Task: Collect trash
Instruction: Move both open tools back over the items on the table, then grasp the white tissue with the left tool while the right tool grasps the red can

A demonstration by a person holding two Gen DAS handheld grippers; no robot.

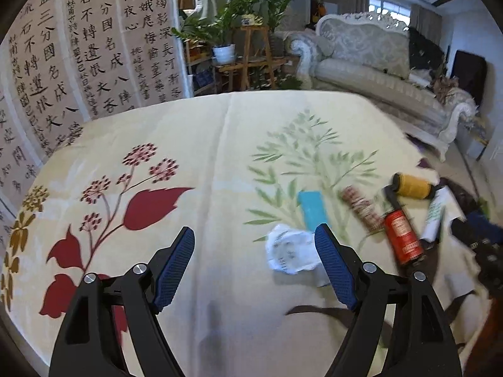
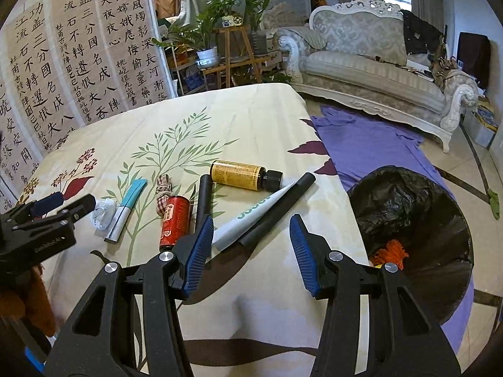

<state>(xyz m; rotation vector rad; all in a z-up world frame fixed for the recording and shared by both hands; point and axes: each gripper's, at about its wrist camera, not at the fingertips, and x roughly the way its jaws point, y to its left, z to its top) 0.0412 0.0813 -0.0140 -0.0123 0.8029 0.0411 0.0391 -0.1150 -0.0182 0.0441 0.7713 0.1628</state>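
Underneath both my grippers: a table under a cream floral tablecloth (image 2: 257,119). My left gripper (image 1: 254,253) hangs released, fingers spread wide, nothing between them. The crumpled white paper (image 1: 290,253) lies on the cloth just beside the inner face of its right-hand finger; contact not discernible.

My right gripper (image 2: 250,251) is also released and empty, fingers apart. Just beyond its tips: a white tube (image 2: 248,220) lying against a black cylinder (image 2: 279,209). To the left of those, a red can (image 2: 174,221), a checkered fabric roll (image 2: 163,194), a teal-and-white packet (image 2: 127,209). Slightly further, a yellow bottle (image 2: 243,175) with black cap.

Right of the table, on the floor: a bin lined with a black bag (image 2: 415,220), something orange inside. Beyond, a purple cloth (image 2: 364,144), then a pale sofa (image 2: 371,59), potted plants (image 2: 217,31), calligraphy panels (image 2: 78,56).
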